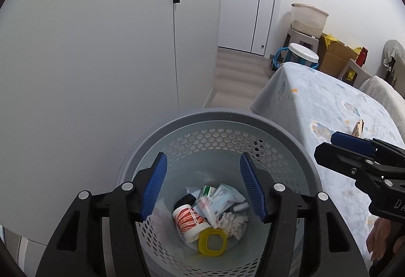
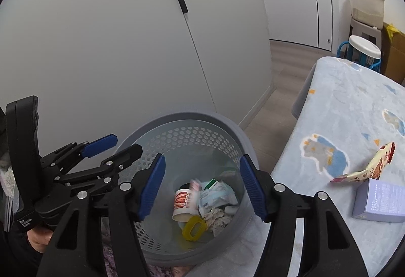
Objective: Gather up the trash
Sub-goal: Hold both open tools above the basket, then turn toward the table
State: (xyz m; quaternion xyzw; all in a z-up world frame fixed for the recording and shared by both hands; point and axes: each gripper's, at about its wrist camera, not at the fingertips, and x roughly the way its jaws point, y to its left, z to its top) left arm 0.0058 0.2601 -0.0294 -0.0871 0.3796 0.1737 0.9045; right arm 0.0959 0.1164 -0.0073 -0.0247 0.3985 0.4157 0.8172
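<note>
Left gripper (image 1: 203, 183) and right gripper (image 2: 202, 184) spread wide (nothing held) above trash-filled basket (image 1: 286, 140).

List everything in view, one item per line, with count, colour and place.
waste basket: 1, grey, perforated, on the floor beside the bed
paper cup: 1, white and red, in the basket
yellow ring: 1, in the basket
crumpled wrappers: several, pale, in the basket
snack wrapper: 1, cream and red, on the bed
box: 1, lilac, on the bed
bed cover: 1, light blue, patterned
left gripper: open, over the basket
right gripper: open, over the basket
</note>
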